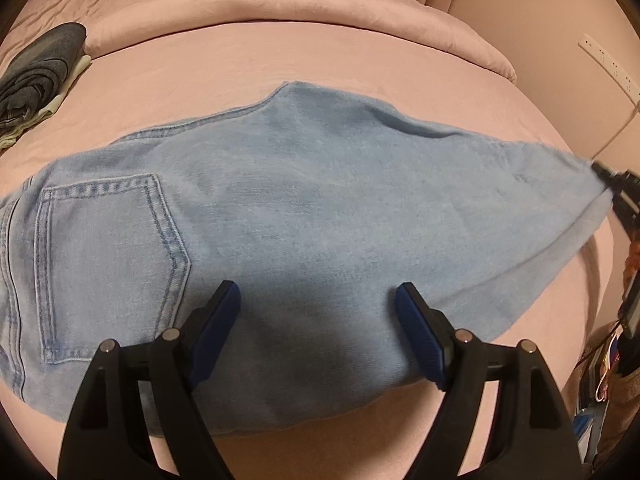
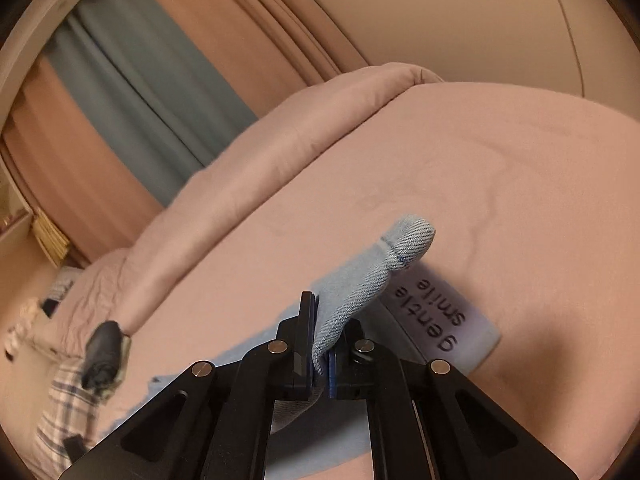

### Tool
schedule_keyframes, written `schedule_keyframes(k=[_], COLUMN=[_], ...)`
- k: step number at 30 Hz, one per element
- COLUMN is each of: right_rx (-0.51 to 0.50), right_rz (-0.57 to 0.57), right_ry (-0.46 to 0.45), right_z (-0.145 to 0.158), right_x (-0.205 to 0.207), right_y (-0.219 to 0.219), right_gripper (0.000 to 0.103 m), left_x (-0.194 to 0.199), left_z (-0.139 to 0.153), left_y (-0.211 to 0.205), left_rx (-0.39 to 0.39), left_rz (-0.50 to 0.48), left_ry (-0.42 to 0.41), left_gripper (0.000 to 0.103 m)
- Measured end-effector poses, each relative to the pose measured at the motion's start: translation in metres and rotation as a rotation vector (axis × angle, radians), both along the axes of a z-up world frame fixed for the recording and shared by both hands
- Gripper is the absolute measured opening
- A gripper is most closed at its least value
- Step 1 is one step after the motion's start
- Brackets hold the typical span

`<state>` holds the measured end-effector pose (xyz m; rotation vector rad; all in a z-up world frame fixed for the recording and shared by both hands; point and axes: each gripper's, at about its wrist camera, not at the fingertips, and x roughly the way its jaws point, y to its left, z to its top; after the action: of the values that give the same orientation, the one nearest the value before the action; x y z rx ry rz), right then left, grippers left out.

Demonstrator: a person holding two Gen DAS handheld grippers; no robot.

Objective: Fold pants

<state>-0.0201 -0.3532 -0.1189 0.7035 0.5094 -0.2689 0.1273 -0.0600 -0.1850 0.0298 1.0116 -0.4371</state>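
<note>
Light blue denim pants (image 1: 304, 216) lie folded lengthwise across the pink bed, back pocket (image 1: 108, 264) at the left, leg end lifted at the right. My left gripper (image 1: 318, 300) is open and empty just above the middle of the pants. My right gripper (image 1: 612, 188) shows at the right edge, holding the leg end. In the right wrist view my right gripper (image 2: 320, 344) is shut on a fold of the denim hem (image 2: 376, 276), which sticks up between the fingers.
A stack of folded dark jeans (image 1: 36, 76) lies at the far left of the bed. A rolled pink duvet (image 1: 280, 4) runs along the back. A tag reading "gentle smile" (image 2: 440, 320) lies under my right gripper. A power strip (image 1: 608, 64) hangs at the right.
</note>
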Motion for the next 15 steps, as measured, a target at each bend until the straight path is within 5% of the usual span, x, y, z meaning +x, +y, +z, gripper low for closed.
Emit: schedule_keyframes(k=[4, 7, 11, 13, 15], right_rx=[0.095, 0.266, 0.277, 0.163, 0.042], right_rz=[-0.082, -0.088, -0.122, -0.225, -0.313], right_ry=[0.17, 0.098, 0.101, 0.115, 0.116], right_z=[-0.058, -0.073, -0.059, -0.042, -0.02], right_x=[0.0, -0.019, -0.032, -0.043, -0.05], right_y=[-0.03, -0.049, -0.066, -0.065, -0.06], right_gripper=[0.005, 0.004, 0.012, 0.041, 0.054], left_x=[-0.001, -0.003, 0.0, 0.0, 0.001], left_z=[-0.002, -0.003, 0.004, 0.01, 0.017], left_y=[-0.004, -0.007, 0.003, 0.012, 0.022], left_rx=[0.022, 0.049, 0.005, -0.031, -0.062], left_rz=[-0.017, -0.042, -0.02, 0.005, 0.023], left_ry=[-0.008, -0.019, 0.009, 0.01, -0.002], left_gripper=[0.084, 0.085, 0.084, 0.084, 0.084])
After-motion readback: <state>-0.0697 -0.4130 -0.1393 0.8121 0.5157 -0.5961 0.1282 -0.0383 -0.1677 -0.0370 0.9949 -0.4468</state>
